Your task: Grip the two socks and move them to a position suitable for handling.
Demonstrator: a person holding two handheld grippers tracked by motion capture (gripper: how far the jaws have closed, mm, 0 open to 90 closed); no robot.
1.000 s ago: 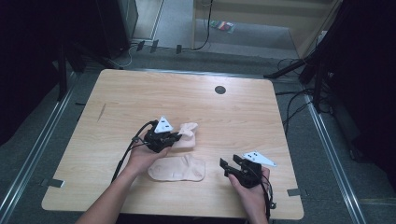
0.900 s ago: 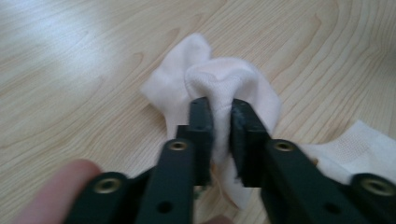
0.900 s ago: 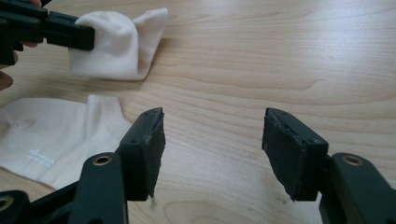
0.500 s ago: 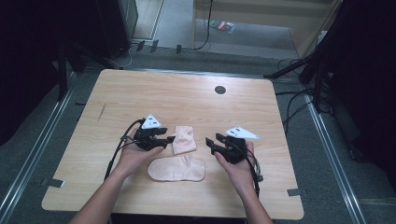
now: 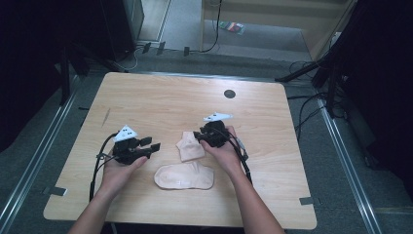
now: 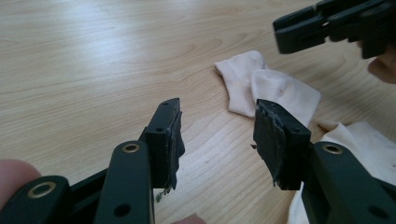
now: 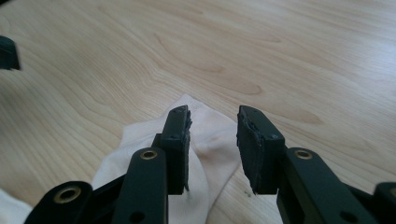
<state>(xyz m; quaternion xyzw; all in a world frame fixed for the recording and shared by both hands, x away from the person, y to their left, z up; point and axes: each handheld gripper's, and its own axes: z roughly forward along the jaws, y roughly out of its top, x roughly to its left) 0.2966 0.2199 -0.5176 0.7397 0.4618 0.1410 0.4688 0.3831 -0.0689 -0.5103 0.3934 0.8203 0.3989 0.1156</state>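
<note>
Two pale socks lie on the wooden table (image 5: 160,97) and we're closing in on the folded sock (image 5: 190,146), the crumpled one at the centre of the high view, with the flat sock (image 5: 185,176) spread just below it toward the bottom of the frame. Our right gripper (image 5: 200,137) is right at the folded sock's upper right edge, much nearer than the left gripper (image 5: 155,145), which sits apart to the left over bare wood. In the right gripper view the folded sock (image 7: 205,140) lies directly ahead and beneath the jaws, its pointed end running up the frame between them; those jaws have just been closing, yet a gap remains and the pads aren't pressing cloth. In the left gripper view our jaws have just been opening and stand apart with nothing between, while the folded sock (image 6: 261,91) lies ahead to the upper right, long axis slanting toward the lower right, and the right gripper (image 6: 327,23) hangs over it; we judge the right hand makes the pinch
</note>
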